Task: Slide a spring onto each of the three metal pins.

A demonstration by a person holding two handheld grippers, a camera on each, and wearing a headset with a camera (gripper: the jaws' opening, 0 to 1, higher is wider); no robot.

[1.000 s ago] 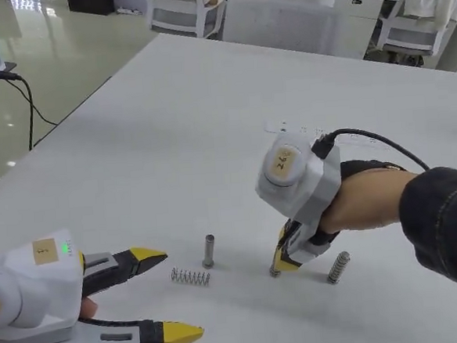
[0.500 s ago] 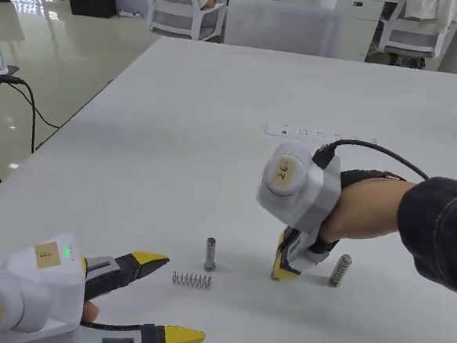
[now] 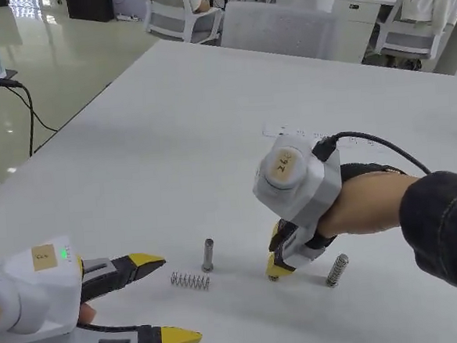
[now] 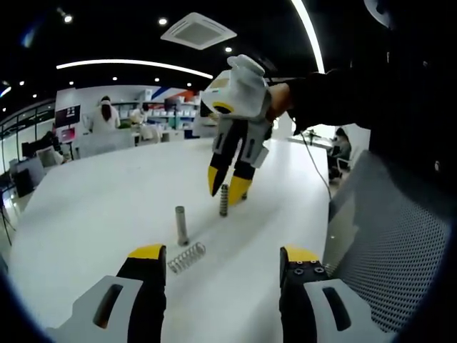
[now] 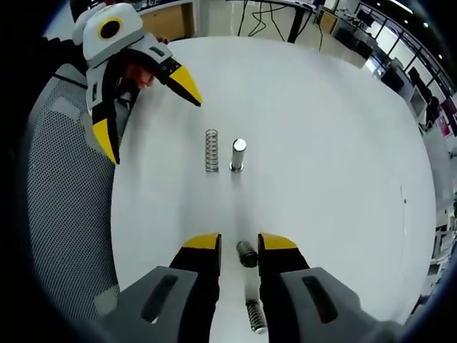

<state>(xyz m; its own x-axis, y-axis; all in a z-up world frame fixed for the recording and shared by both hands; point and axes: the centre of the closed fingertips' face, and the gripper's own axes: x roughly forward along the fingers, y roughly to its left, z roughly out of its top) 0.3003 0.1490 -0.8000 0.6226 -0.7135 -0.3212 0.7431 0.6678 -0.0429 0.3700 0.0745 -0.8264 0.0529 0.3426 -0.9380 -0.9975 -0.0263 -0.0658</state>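
**Operator:** Where do I stand?

**Spotter:** Your right gripper (image 5: 240, 244) points down with its fingers narrow, one on each side of a sprung pin (image 5: 247, 254). I cannot tell whether the pads are pressing the coils. Your left gripper (image 3: 162, 300) has its fingers wide and holds nothing. The bare pin (image 3: 208, 254) stands upright ahead of those fingertips. The loose spring (image 3: 190, 280) lies flat just beside the pin's foot, on the side nearer those fingers.

**Operator:** What could go wrong from here?

**Spotter:** Two things, I'd judge. If you lift the right fingers while a pad drags on the coils, the spring may ride up or the pin may tip. The other sprung pin (image 3: 336, 269) stands near, back from those fingertips toward your hand, and a sideways swing could knock it. Open a little first, then go straight up.

The loose spring is thin and round, so it will likely roll, or squirt out of a hard pinch. Reaching for it also brings your left fingers close to the bare pin, and a brush could topple it.
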